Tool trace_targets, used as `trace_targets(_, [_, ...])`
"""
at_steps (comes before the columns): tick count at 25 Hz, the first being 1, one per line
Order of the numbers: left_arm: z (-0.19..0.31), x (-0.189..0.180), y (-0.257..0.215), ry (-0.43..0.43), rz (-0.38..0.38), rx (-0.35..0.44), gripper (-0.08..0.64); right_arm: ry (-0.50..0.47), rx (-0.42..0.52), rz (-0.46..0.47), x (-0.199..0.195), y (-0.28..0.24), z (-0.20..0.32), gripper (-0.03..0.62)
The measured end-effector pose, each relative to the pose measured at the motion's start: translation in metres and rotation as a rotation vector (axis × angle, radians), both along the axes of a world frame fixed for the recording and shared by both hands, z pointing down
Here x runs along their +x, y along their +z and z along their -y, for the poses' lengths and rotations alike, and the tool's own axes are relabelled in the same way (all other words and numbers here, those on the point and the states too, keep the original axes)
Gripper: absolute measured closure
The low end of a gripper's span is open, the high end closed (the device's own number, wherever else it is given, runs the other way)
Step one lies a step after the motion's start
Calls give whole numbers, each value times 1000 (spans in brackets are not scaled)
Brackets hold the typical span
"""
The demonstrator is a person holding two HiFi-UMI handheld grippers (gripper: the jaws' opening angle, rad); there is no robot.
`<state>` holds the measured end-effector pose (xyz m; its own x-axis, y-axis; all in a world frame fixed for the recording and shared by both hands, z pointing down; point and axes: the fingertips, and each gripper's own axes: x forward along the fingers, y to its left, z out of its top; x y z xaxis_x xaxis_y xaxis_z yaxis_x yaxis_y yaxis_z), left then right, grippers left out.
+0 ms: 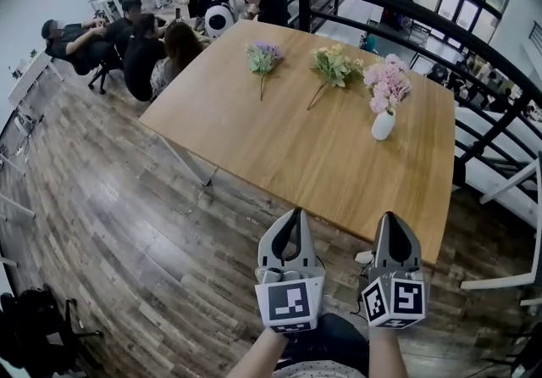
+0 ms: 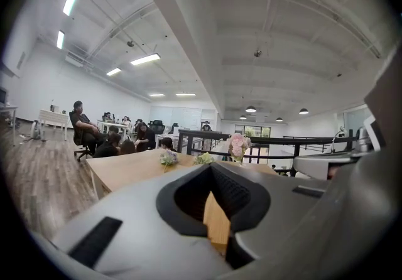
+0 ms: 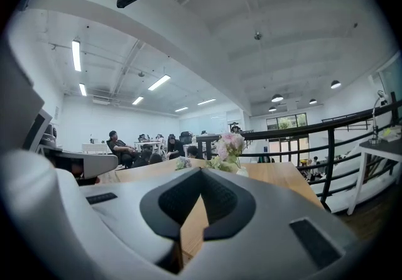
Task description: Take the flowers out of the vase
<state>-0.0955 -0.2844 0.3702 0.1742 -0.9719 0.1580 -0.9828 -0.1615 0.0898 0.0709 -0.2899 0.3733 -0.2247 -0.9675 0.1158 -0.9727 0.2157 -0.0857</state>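
Flowers point(image 1: 387, 84) stand beyond the level left gripper point(image 1: 296, 214) and right gripper point(image 1: 389, 217).

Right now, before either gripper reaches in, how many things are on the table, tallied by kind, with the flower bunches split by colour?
Purple flower bunch, lying loose: 1
Yellow-green flower bunch, lying loose: 1
Pink flower bunch, standing in the vase: 1
White vase: 1
Total: 4

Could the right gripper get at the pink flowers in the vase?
Probably, once brought nearer: only bare table lies between the right gripper and the pink flowers, but its fingers are shut.
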Motion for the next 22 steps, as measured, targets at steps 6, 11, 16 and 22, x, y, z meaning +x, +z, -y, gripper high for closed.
trace_targets(6, [15, -19, 1, -17, -20, -3, 540, -10, -5, -21, -15, -1, 14, 600])
trace_targets(11, [20, -22, 4, -24, -34, -15, 540, -18, -15, -33, -18, 0, 20, 600])
trace_targets(16, [29, -21, 12, -45, -29, -10, 540, -45, -33, -38, -20, 7, 33, 600])
trace_targets(22, [58, -20, 16, -79, -14, -35, 540, -78, -30, -20, -17, 13, 70, 600])
